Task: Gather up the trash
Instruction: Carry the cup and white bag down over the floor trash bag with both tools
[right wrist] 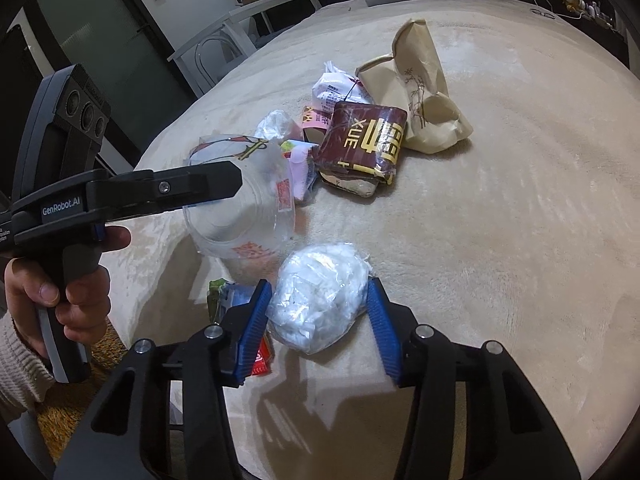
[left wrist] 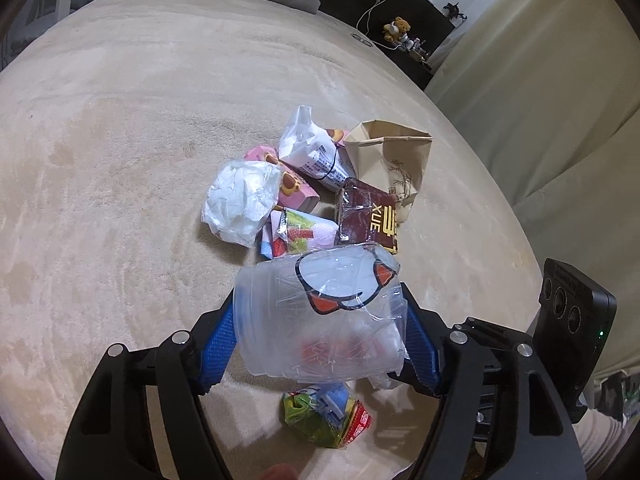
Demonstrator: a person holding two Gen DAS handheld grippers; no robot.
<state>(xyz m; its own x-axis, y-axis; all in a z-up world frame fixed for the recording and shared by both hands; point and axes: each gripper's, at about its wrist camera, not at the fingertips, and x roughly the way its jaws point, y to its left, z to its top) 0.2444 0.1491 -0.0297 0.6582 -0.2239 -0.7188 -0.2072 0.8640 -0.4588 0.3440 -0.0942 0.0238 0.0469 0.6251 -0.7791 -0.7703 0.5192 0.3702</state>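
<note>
Gripping a clear plastic cup between its blue pads, the left gripper sat right in front of the wrist camera, both pads pressed against the cup's sides (the plastic looked crumpled). Just beyond the cup lay the trash pile on the beige blanket: a maroon packet touching it, a white plastic wad to the cup's far left, a brown paper bag behind the packet. Nearer than the cup, a green and red wrapper lay on the blanket.

Over to the right wrist view: the right gripper had its pads against a bag of white tissue, squeezing it from both sides, just on the near side of the cup. The left gripper, held by a hand, clasped that cup.
</note>
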